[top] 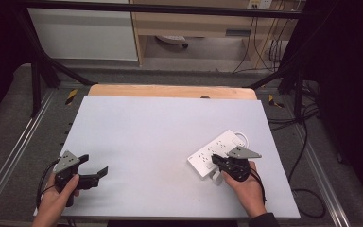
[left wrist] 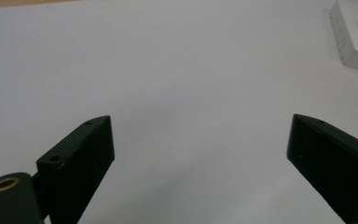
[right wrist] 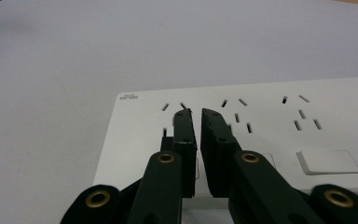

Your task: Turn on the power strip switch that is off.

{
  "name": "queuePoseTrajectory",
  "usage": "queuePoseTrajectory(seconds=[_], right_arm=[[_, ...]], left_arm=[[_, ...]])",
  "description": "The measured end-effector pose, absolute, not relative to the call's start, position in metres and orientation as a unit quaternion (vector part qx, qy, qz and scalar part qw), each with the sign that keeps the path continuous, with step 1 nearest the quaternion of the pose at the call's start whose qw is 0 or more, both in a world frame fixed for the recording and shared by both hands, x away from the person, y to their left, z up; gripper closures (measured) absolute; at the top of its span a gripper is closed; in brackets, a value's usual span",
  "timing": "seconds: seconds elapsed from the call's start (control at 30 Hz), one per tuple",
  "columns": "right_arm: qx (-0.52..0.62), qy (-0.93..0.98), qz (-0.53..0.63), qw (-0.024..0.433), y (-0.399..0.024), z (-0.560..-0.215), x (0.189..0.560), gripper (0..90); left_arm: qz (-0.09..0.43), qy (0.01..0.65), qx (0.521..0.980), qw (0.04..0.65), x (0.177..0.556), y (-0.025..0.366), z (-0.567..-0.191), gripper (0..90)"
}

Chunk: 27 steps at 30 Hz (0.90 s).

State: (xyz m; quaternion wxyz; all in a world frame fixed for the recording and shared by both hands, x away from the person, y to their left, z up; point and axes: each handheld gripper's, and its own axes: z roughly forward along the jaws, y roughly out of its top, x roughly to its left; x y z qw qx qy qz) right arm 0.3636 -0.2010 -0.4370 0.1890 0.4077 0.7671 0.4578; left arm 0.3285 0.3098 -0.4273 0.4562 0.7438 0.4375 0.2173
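A white power strip [top: 217,146] lies slanted on the right side of the grey table top [top: 146,137]. My right gripper [top: 215,161] hovers over the strip's near end, pointing down at it. In the right gripper view its jaws [right wrist: 198,114] stand almost together with only a thin slit, nothing between them, tips just above the socket slots of the strip [right wrist: 270,107]. A white rocker switch [right wrist: 327,162] sits to their right. My left gripper [top: 94,164] rests at the table's near left, wide open and empty [left wrist: 200,154]; the strip's corner [left wrist: 354,37] lies far off.
A small white piece [top: 216,178] lies by the strip's near end beside the right hand. The strip's white cable [top: 242,137] curls at its far end. A wooden board edge [top: 170,91] runs behind the table top. Black frame bars and cables surround the table.
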Motion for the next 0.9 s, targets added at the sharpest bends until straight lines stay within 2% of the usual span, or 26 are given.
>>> queuePoseTrajectory(seconds=[0.33, 0.57, 0.8, 0.9], right_arm=[[0.417, 0.756, 0.468, 0.189, -0.205, -0.433, 0.363, 75.4], [0.423, 0.752, 0.469, 0.19, -0.207, -0.431, 0.364, 63.7], [0.431, 0.743, 0.476, 0.189, -0.207, -0.426, 0.365, 43.1], [0.434, 0.74, 0.476, 0.191, -0.206, -0.423, 0.365, 30.4]], left_arm=[[0.217, 0.437, 0.743, 0.457, 0.328, 0.31, -0.427, 7.5], [0.217, 0.437, 0.743, 0.458, 0.328, 0.31, -0.427, 7.5], [0.217, 0.437, 0.743, 0.459, 0.328, 0.31, -0.427, 7.5], [0.216, 0.437, 0.743, 0.459, 0.328, 0.31, -0.427, 7.5]])
